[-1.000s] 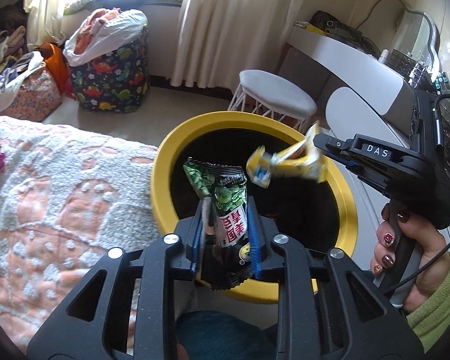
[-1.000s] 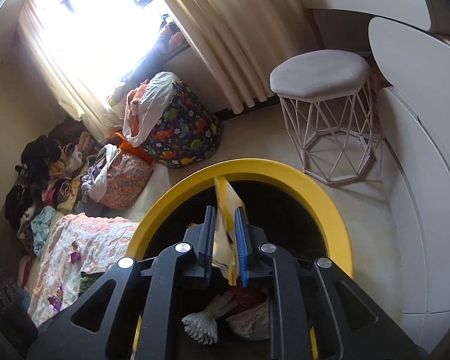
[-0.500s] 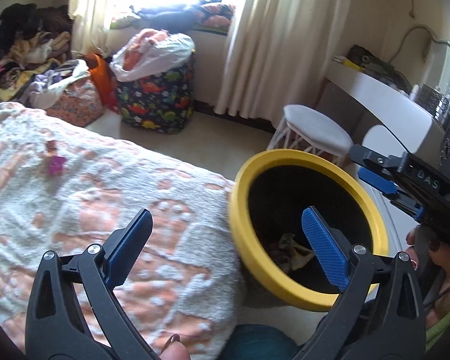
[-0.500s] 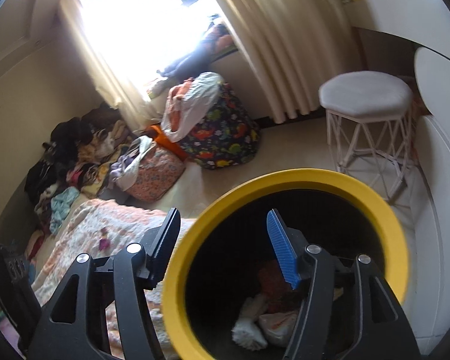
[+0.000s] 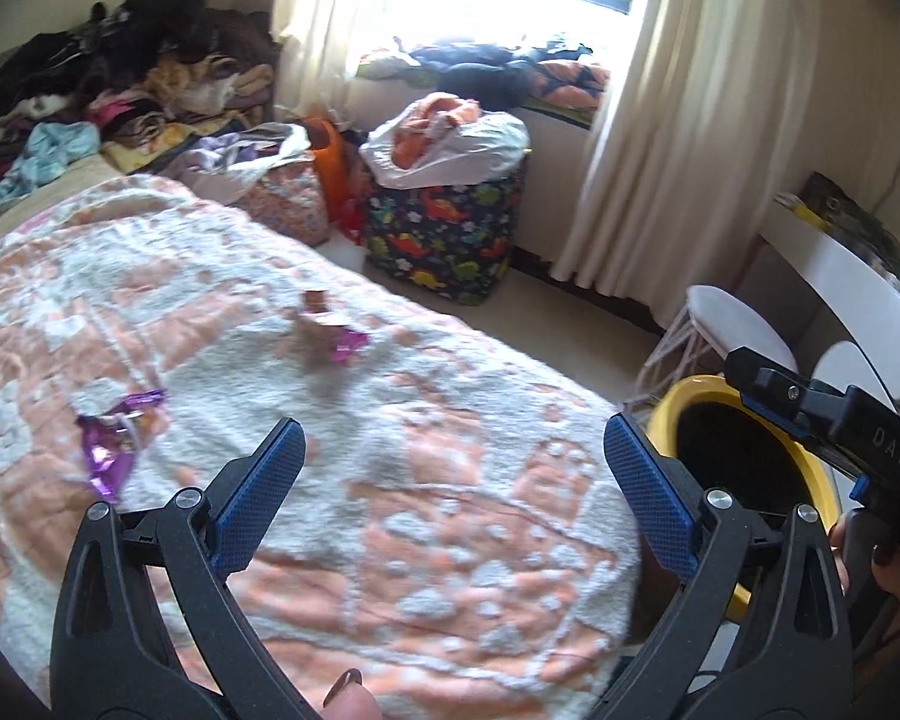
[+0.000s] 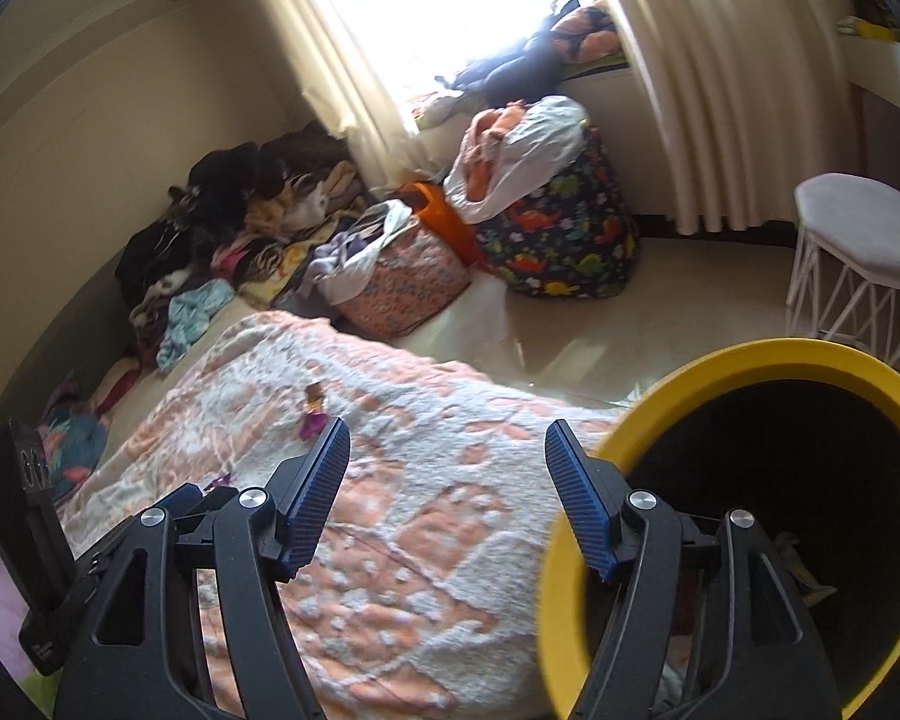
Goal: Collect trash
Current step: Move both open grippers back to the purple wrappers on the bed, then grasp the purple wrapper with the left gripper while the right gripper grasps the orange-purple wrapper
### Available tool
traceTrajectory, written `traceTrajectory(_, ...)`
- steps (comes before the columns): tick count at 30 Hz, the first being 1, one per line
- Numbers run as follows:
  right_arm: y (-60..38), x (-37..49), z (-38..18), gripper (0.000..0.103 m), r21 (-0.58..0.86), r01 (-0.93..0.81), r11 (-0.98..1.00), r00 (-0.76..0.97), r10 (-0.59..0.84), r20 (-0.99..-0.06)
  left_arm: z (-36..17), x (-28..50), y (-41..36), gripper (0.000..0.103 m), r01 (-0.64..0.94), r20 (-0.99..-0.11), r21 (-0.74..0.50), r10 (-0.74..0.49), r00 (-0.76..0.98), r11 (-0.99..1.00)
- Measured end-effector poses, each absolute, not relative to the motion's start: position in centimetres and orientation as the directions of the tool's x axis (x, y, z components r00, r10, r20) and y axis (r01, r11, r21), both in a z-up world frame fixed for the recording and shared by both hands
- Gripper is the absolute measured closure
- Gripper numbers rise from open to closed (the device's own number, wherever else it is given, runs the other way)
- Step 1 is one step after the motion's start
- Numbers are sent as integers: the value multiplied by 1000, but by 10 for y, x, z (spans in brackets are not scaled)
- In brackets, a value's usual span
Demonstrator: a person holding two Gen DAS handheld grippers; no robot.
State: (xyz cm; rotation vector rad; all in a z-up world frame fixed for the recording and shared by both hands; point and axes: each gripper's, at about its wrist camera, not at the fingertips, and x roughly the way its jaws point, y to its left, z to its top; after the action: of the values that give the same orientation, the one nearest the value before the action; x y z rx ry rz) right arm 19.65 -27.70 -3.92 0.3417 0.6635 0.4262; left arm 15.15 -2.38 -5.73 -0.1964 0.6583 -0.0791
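Both views look over a bed with a pink-and-white blanket [image 5: 426,480]. On it lie a purple wrapper [image 5: 111,450], a second purple wrapper [image 5: 345,347] and a small brown scrap [image 5: 314,300]. My left gripper [image 5: 452,426] hangs open and empty above the blanket, right of the nearer wrapper. The yellow bin [image 5: 669,414] stands at the bed's right end. In the right wrist view my right gripper [image 6: 447,426] is beside the bin's rim [image 6: 750,354], its jaws opening with nothing between them. A purple wrapper [image 6: 312,423] lies just beyond its left finger.
A dinosaur-print bag [image 5: 444,240] stuffed with cloth, a floral bag [image 5: 282,204] and a heap of clothes [image 5: 120,90] crowd the far floor and bed head. A white stool [image 6: 858,252] and a white desk [image 5: 834,264] stand right of the bin.
Both grippers let go of their wrappers over the bin and opened. Both then swung left, away from the bin's mouth and toward the bed.
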Motion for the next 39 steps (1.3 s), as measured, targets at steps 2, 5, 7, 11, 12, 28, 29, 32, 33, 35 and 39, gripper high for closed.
traceTrajectory(2,-258,205,-38,38,432,-301,850,682,508,-526,-60,150,-2,11,-40,-608,-222,-106,787,974)
traceTrajectory(5,-229,218,-37,38,414,-341,844,652,530,-542,-64,151,24,11,-106,-618,-238,-66,784,965)
traceTrajectory(7,-211,225,-38,38,398,-370,839,632,541,-555,-66,149,43,11,-147,-622,-254,-45,782,956)
traceTrajectory(11,-173,238,-41,38,358,-434,827,595,562,-575,-73,146,73,11,-211,-631,-279,-14,775,937)
traceTrajectory(12,-163,242,-43,38,346,-447,825,585,562,-584,-76,145,81,11,-229,-634,-287,-6,773,930)
traceTrajectory(28,-72,300,-87,38,343,-440,830,483,541,-688,-107,146,149,18,-351,-670,-384,4,742,854)
traceTrajectory(29,-68,304,-91,41,341,-434,834,478,534,-697,-109,147,150,21,-351,-672,-390,-3,740,851)
traceTrajectory(32,-62,314,-101,49,351,-415,840,463,526,-713,-114,148,151,33,-351,-677,-403,-17,736,845)
traceTrajectory(33,-60,317,-104,53,356,-412,838,453,528,-719,-115,148,150,42,-350,-678,-404,-20,735,845)
traceTrajectory(35,-57,322,-110,75,362,-412,836,437,530,-727,-117,149,149,52,-347,-682,-404,-26,731,846)
traceTrajectory(39,-62,316,-106,84,388,-422,819,445,560,-699,-120,150,144,84,-318,-681,-409,-55,730,856)
